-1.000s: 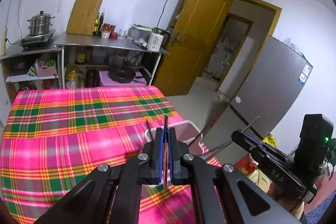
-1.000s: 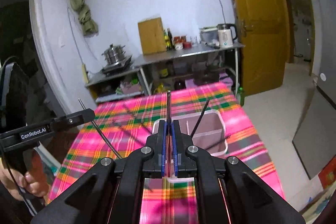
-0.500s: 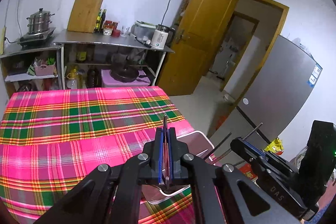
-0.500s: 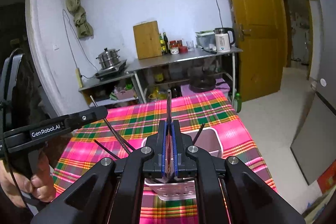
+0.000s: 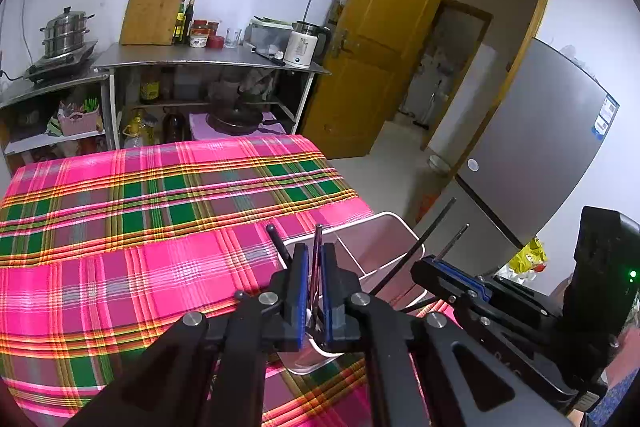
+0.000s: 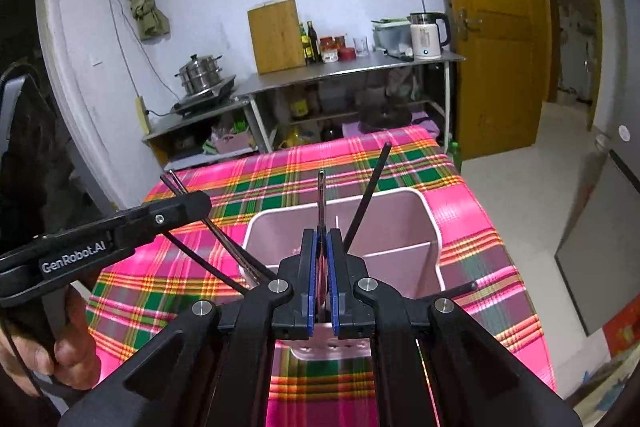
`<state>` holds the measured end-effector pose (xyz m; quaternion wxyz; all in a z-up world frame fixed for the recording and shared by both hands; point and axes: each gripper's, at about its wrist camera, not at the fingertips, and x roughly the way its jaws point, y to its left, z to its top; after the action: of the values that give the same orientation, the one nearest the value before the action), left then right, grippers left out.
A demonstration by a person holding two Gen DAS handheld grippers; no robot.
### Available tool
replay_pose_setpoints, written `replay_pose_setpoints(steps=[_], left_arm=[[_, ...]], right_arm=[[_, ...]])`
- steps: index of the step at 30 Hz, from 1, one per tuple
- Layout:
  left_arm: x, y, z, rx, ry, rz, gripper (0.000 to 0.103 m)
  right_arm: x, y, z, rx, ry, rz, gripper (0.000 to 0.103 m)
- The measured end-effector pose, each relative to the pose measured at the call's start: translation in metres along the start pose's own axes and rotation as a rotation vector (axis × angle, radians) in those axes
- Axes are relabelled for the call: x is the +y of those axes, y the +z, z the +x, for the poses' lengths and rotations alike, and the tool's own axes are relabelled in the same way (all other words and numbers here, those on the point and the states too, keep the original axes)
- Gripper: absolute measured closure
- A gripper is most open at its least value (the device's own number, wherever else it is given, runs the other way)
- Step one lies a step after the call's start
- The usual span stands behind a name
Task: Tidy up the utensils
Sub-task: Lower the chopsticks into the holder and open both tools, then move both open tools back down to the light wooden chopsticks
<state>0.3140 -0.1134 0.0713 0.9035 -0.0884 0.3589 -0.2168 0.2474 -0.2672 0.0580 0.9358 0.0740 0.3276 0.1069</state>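
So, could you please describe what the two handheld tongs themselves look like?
Both are matte black, with angular linkage arms, silver pivot screws and blue-lined fingers. The left tongs show white GenRobot.AI lettering on the side in the right wrist view; the right tongs show a boxy black rear housing with a green light in the left wrist view.

I see broad bare plaid tablecloth (image 5: pixel 140 227) toward the far edge; the pink divided plastic caddy (image 6: pixel 400 219) at the near edge bristles with slanting dark chopsticks (image 6: pixel 366 197).
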Motion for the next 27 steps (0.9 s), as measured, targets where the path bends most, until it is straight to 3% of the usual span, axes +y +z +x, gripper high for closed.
replay_pose_setpoints(steps=[15, 27], left_arm=[[0.01, 0.003, -0.065, -0.099, 0.027, -0.013, 0.094], [0.042, -0.043, -0.113, -0.108, 0.1, -0.049, 0.094]], right_arm=[[0.01, 0.004, -0.042, -0.078, -0.015, -0.015, 0.093], [0.042, -0.028, -0.069, -0.081, 0.062, -0.038, 0.091]])
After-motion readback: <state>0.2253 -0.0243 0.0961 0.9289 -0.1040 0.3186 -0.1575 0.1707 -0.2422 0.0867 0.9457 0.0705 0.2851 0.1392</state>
